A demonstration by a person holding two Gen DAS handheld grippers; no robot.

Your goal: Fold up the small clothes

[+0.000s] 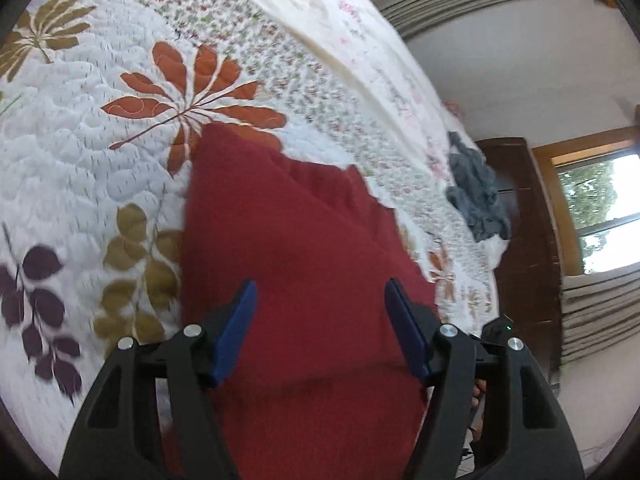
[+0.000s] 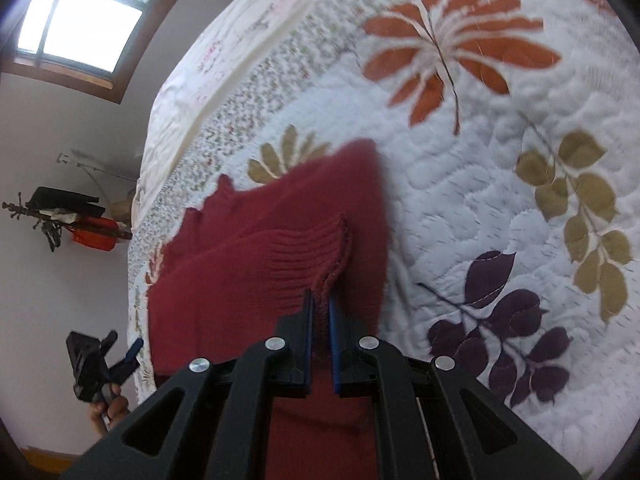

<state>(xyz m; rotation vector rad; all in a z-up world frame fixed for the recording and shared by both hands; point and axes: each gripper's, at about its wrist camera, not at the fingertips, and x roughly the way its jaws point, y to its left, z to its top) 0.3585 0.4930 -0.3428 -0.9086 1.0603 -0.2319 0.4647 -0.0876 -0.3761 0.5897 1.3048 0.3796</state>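
Observation:
A dark red knit garment (image 1: 304, 248) lies partly folded on a white quilt with leaf prints (image 1: 80, 128). My left gripper (image 1: 320, 296) hovers over it with its blue fingers wide apart and nothing between them. In the right wrist view the same red garment (image 2: 248, 280) is lifted at its ribbed cuff (image 2: 320, 248). My right gripper (image 2: 320, 300) is shut on that cuff, the fabric pinched between the blue pads. The left gripper (image 2: 116, 364) shows small at the lower left of that view, held by a hand.
A grey crumpled cloth (image 1: 476, 192) lies at the quilt's far edge beside a dark wooden cabinet (image 1: 524, 216). A cream sheet (image 1: 320, 8) covers the far part of the bed. Windows and curtains line the wall; a wall rack (image 2: 68, 216) holds dark and orange items.

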